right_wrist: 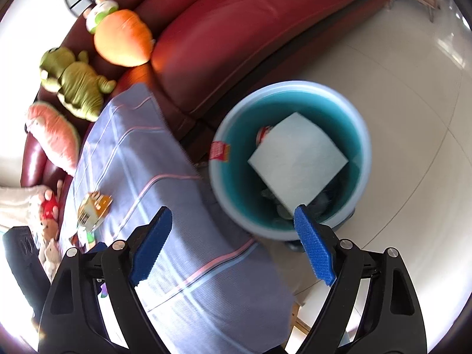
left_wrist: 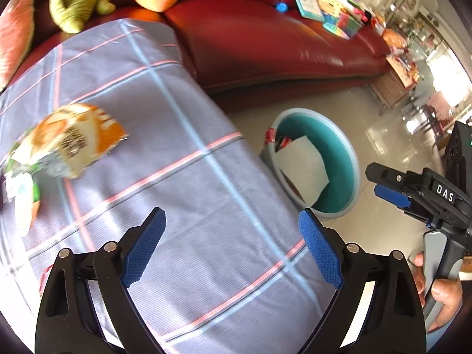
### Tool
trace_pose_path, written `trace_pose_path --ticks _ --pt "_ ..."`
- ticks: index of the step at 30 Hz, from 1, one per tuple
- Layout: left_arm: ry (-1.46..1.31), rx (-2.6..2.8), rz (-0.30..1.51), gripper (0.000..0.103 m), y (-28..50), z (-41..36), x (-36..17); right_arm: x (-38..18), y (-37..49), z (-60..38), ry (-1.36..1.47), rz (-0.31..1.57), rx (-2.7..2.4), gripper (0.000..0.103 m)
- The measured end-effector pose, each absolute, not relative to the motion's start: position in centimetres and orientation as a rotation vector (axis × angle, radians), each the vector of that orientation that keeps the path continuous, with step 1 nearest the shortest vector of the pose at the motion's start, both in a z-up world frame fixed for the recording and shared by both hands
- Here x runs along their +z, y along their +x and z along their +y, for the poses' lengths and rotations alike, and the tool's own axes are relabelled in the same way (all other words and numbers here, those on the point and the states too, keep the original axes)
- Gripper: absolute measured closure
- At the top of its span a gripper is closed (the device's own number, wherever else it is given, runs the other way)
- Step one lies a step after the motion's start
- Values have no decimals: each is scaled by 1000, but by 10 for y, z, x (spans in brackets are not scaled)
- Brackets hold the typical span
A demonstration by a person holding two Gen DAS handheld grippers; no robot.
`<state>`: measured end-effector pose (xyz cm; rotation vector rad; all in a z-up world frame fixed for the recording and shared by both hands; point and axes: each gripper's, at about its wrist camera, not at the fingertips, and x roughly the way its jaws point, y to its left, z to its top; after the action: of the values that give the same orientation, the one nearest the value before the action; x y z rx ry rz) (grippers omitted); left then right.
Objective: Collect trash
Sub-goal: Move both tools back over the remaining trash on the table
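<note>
A teal waste bin (left_wrist: 352, 159) (right_wrist: 364, 135) stands on the floor beside the cloth-covered table (left_wrist: 191, 153) (right_wrist: 132, 147). Inside it lies a white paper sheet (left_wrist: 301, 171) (right_wrist: 298, 159), and a red wrapper (right_wrist: 219, 152) hangs over its rim. An orange snack bag (left_wrist: 73, 138) (right_wrist: 94, 206) and a green-and-white wrapper (left_wrist: 20, 183) lie on the cloth. My left gripper (left_wrist: 232, 211) hovers open and empty over the cloth, the snack bag up to its left. My right gripper (right_wrist: 232, 209) is open and empty above the bin's near edge, and also shows in the left wrist view (left_wrist: 377, 181).
A red leather sofa (left_wrist: 265, 38) (right_wrist: 236, 29) runs behind the table and bin, with plush toys (right_wrist: 76, 85) at one end and books (left_wrist: 324, 8) at the other. Pale tiled floor (right_wrist: 413, 118) surrounds the bin. A hand (left_wrist: 442, 292) holds the right gripper's handle.
</note>
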<state>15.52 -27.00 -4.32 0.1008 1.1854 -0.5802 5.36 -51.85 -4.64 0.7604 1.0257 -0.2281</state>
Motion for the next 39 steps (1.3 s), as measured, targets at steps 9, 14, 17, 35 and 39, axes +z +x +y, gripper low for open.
trace_pose_path --ticks 9,14,17,35,39 --pt "27 -496 1155 11 158 -197 -27 -25 74 -457 685 1042 -133 22" --pt "-10 -451 1141 11 164 -158 -21 -9 89 -422 631 1047 -87 22" --pt "-45 -431 1138 11 167 -138 -21 -3 96 -405 595 1056 -65 22" --pt "-129 -398 1124 11 178 -76 -23 13 130 -335 408 1099 -12 22" --pt "-152 -383 1102 11 183 -55 -25 8 145 -322 346 1138 5 18"
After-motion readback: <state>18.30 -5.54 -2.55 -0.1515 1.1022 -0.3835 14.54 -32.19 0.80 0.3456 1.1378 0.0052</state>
